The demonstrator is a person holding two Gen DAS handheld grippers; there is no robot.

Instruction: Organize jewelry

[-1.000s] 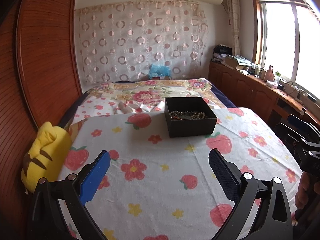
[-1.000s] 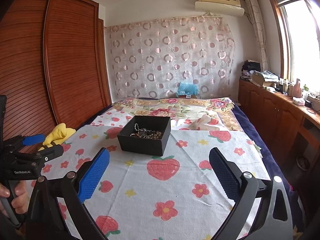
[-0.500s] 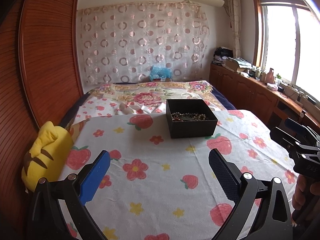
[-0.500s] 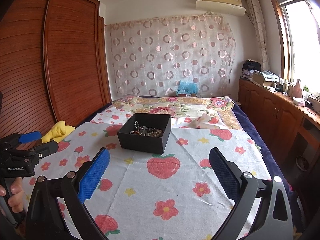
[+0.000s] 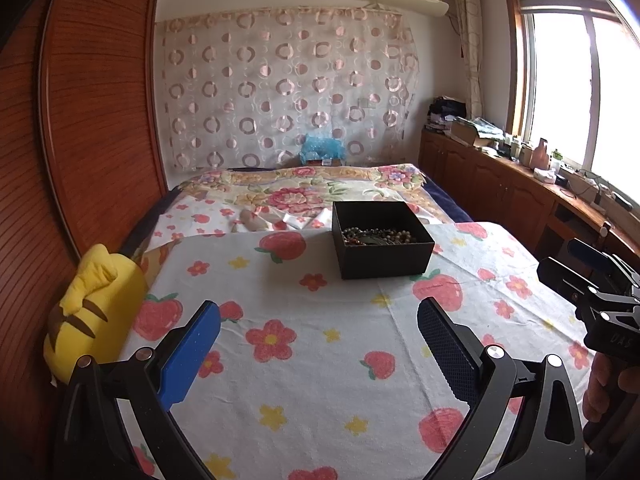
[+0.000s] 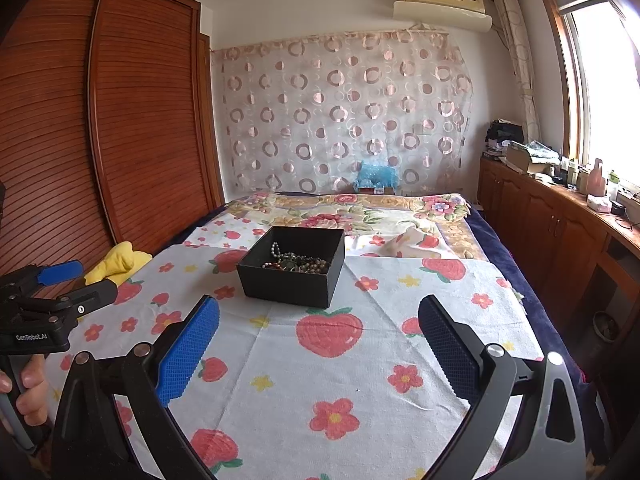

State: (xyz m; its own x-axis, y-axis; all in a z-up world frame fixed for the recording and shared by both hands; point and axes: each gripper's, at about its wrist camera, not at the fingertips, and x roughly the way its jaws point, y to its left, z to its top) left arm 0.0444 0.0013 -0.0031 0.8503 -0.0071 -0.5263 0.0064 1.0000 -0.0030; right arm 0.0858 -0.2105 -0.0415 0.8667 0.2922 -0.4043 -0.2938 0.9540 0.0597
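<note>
A black open box (image 5: pixel 382 240) stands on the strawberry-print cloth (image 5: pixel 320 340) on the bed, with a tangle of beaded jewelry (image 5: pixel 376 236) inside. It also shows in the right wrist view (image 6: pixel 294 266), with the beads (image 6: pixel 296 262) in it. My left gripper (image 5: pixel 318 344) is open and empty, well short of the box. My right gripper (image 6: pixel 318 340) is open and empty, also short of the box. Each gripper shows at the edge of the other's view: the right one (image 5: pixel 592 280), the left one (image 6: pixel 52 284).
A yellow plush toy (image 5: pixel 92 312) lies at the bed's left edge beside the wooden wardrobe (image 5: pixel 80 120). A floral quilt (image 5: pixel 304 192) covers the far bed. A wooden counter (image 5: pixel 540 188) with clutter runs under the window on the right.
Both grippers have risen and drawn slightly nearer the box. The other gripper has edged further into each view. Jaws stay open.
</note>
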